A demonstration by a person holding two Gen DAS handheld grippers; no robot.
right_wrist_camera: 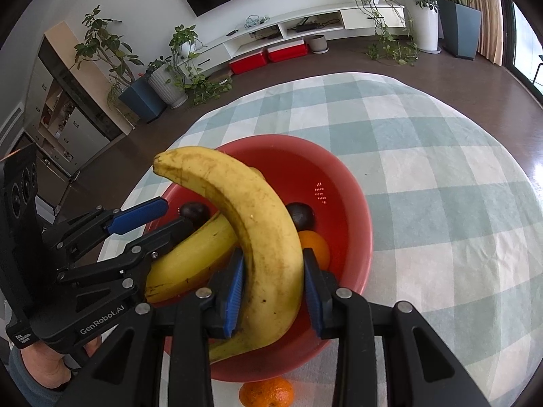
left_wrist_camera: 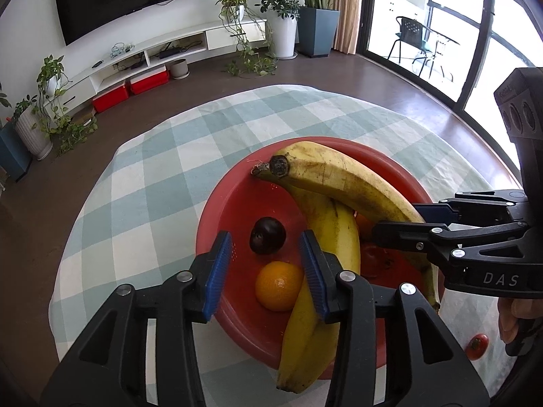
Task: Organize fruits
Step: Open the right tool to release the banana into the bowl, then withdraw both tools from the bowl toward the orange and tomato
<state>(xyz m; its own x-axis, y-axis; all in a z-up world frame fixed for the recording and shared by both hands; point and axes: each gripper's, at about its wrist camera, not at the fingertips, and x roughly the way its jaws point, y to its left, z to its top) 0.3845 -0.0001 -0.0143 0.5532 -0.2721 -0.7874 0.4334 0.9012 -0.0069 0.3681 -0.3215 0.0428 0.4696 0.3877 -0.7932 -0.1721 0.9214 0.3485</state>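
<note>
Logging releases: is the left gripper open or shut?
Open: the left gripper stands over the red bowl, pads gripping nothing.

A checked tablecloth [right_wrist_camera: 441,203] covers the table, bearing a red bowl [right_wrist_camera: 353,237], an orange [right_wrist_camera: 266,391] and a tomato [left_wrist_camera: 478,346].

— Can you see what's under the upper banana [left_wrist_camera: 346,183]?

— Barely. An orange fruit [left_wrist_camera: 364,225] and something red [left_wrist_camera: 375,259] peek out, mostly covered.

— And the orange [right_wrist_camera: 266,393] in front of the bowl [right_wrist_camera: 353,237]?

— Cut off by the bottom edge. The lower banana's [right_wrist_camera: 193,254] tip is hidden behind the gripper.
</note>
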